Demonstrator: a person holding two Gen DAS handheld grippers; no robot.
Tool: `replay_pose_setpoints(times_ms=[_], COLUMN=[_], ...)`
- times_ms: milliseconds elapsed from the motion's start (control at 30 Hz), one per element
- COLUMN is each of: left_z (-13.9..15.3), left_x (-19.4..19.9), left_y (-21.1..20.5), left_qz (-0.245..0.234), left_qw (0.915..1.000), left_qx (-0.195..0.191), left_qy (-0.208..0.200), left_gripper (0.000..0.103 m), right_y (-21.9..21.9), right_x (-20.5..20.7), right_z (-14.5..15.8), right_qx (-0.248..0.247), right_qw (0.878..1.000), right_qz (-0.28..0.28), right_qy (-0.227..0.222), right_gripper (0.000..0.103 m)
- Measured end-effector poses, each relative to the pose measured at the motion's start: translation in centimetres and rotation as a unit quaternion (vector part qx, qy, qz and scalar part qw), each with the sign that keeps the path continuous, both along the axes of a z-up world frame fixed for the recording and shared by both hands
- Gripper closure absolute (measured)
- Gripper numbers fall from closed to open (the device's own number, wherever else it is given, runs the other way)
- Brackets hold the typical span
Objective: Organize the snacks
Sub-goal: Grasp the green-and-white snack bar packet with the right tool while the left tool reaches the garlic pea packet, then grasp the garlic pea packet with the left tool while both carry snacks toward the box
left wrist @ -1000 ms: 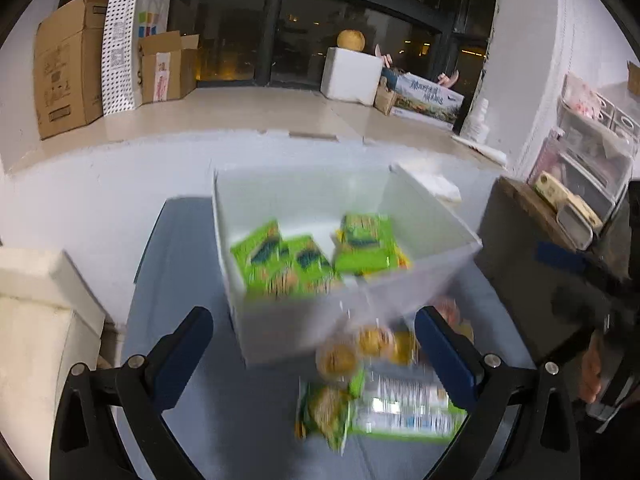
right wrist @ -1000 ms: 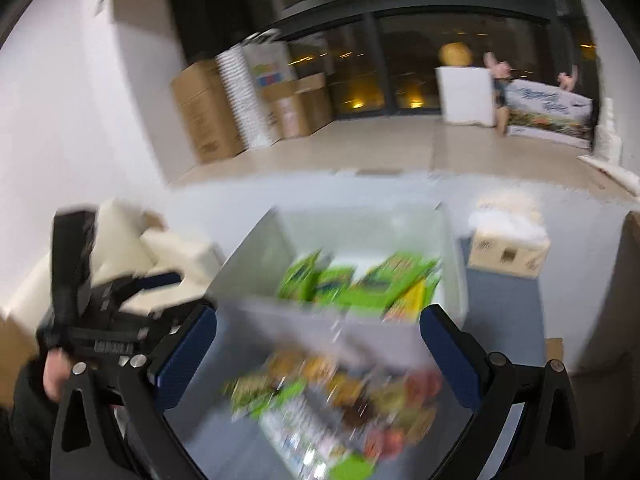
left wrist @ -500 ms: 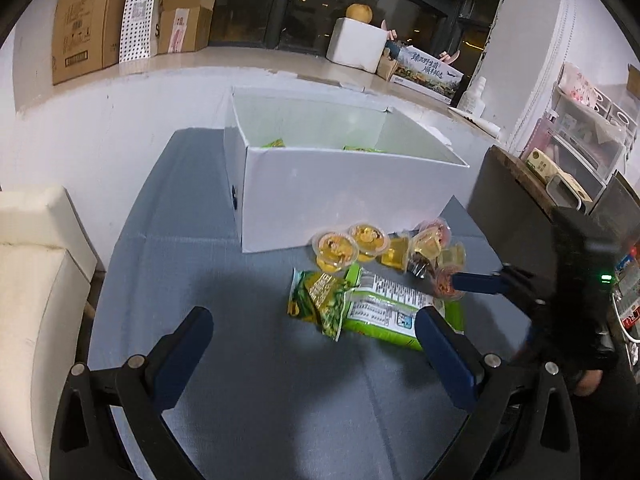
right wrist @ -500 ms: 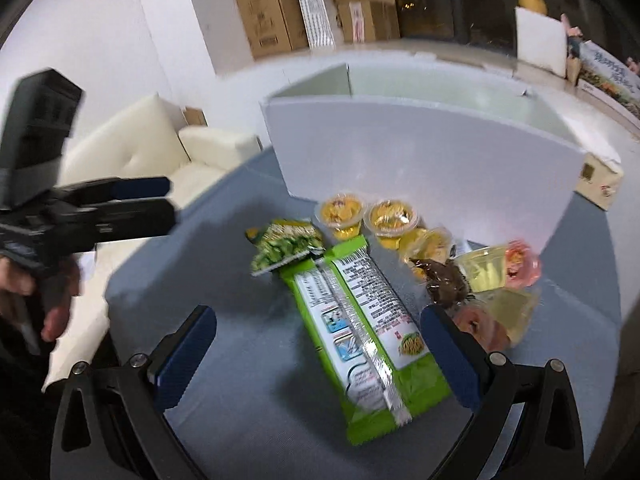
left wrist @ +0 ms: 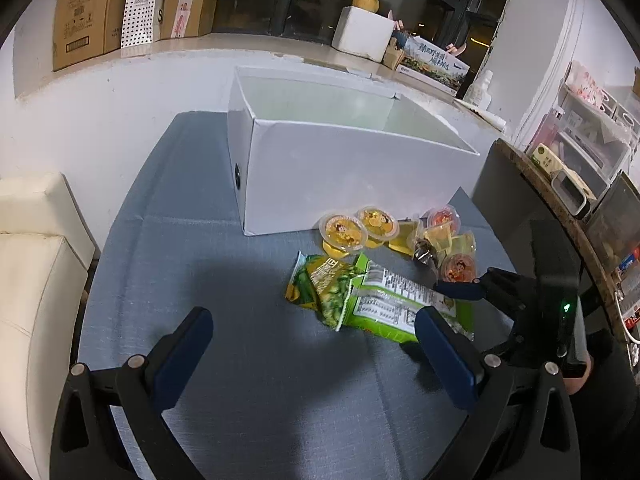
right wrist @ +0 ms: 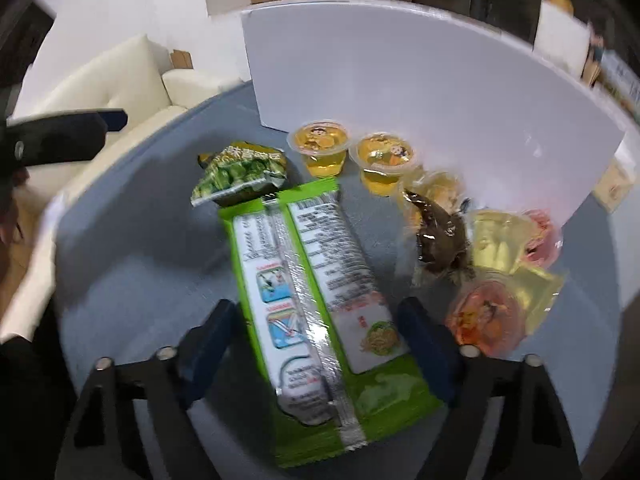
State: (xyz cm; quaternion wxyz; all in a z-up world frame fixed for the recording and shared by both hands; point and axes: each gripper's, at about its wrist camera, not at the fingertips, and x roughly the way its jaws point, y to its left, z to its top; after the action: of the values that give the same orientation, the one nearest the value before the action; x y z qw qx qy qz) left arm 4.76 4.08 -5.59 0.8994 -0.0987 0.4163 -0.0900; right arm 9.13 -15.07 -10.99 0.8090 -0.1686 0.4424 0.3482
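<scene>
Grey table cloth (left wrist: pixel 200 280) carries the white box (left wrist: pixel 340 176); in front lies the long green packet (right wrist: pixel 316 308), lengthwise between the right gripper (right wrist: pixel 320 336), jaws spread, seemingly nearer. Left gripper (left wrist: pixel 312 344) hangs spread, well apart.

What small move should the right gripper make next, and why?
Probably lower and close the right gripper on the long green packet. Its open fingers already stand on either side of the packet, which lies flat on the grey cloth in front of the white box.
</scene>
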Motion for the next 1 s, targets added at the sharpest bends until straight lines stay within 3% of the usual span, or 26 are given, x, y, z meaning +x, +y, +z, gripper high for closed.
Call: replay_pose_setpoints(times_ms=[100,300,533,800,833,900,967,1000], left_z=[-0.5,-2.0,-3.9,-6.0,-6.2,-6.1,-5.8,-5.6], left_x=[0.3,1.5,4.9,8.1,8.1,8.2,8.0,7.9], left_y=[-0.3,-0.7,-3.4,-4.7,-4.7,-4.7,-4.5,-4.1], left_qz=[-0.003,-0.016,-0.050,-0.050,-0.052,-0.053,-0.055,-0.055], left_qw=[1.0000,0.9994,0.9954,0.9941,0.9944,0.9933,0.9930,0.9942], left_qx=[0.008,0.025,0.073,0.075,0.073,0.089,0.094,0.080], left_qy=[0.004,0.020,0.037,0.061,0.057,0.050,0.045,0.046], left_gripper=[0.000,0.000,0.000,0.002,0.005,0.020,0.057,0.057], right_y=[-0.3,-1.3,-6.1,-9.3,-9.3,-8.9,-8.5,-8.4], right_x=[1.0,0.3,-2.9,-4.8,-5.1,-5.2,-5.2,-5.2], right_z=[-0.1,-0.1,3.8,6.2,6.3,6.4,6.4,6.5], right_qx=[0.027,0.044,0.083,0.133,0.139,0.143,0.143,0.146], right_qw=[0.999,0.998,0.992,0.982,0.981,0.981,0.981,0.980], right_qz=[-0.012,-0.033,-0.098,-0.132,-0.132,-0.130,-0.130,-0.129], right_qy=[0.024,0.011,-0.017,-0.029,-0.028,-0.030,-0.031,-0.032], right_gripper=[0.031,0.032,0.032,0.032,0.032,0.032,0.032,0.032])
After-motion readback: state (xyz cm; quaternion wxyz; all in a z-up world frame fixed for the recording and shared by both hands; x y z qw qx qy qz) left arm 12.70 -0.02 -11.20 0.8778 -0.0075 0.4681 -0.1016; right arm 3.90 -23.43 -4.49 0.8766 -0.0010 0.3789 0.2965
